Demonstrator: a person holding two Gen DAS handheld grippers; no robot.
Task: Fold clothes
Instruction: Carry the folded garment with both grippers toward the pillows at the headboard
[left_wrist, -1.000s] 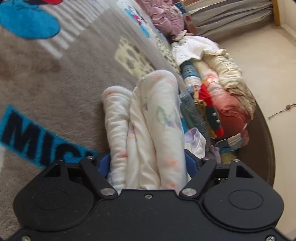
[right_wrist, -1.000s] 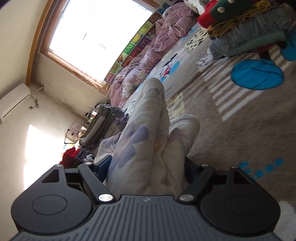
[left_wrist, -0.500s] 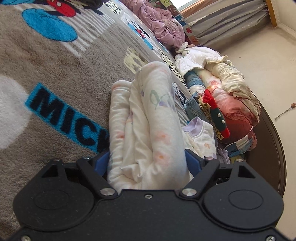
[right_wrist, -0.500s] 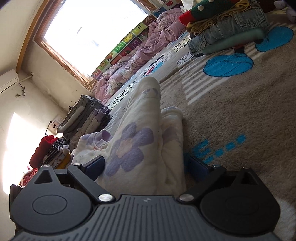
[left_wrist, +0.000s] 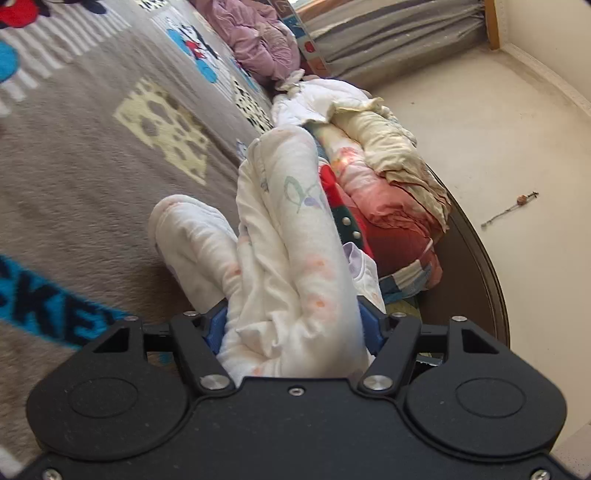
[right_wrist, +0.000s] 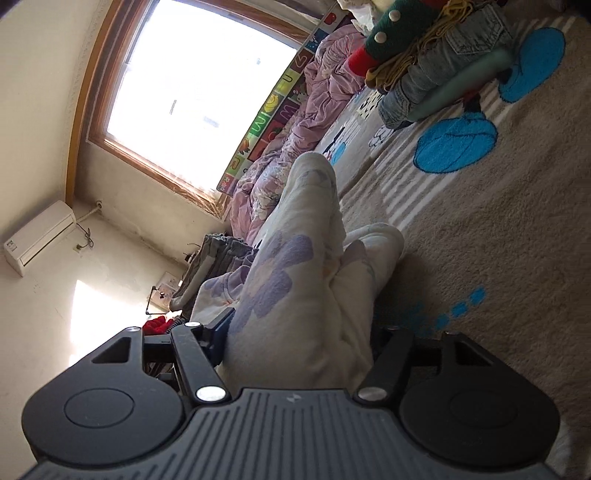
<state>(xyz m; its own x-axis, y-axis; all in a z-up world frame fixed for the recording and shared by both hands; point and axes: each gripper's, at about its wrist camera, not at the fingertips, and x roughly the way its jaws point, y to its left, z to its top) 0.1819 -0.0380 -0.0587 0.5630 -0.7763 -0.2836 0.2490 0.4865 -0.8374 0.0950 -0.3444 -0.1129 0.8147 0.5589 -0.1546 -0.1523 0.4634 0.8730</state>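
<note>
Left tool (left_wrist: 293, 328) and right tool (right_wrist: 297, 339) each have a thick wad of the white garment (left_wrist: 291, 236) bunched between closing jaws, pads pressing cloth. The garment's long axis runs straight ahead from both tools, lifted just above the rug (left_wrist: 92, 177). Beyond it, off the left tool's side, lies the clothes pile (left_wrist: 384, 173); left hand is nearer.

free: open rug (left_wrist: 92, 177) left | blocked: clothes pile (left_wrist: 384, 192) right
</note>
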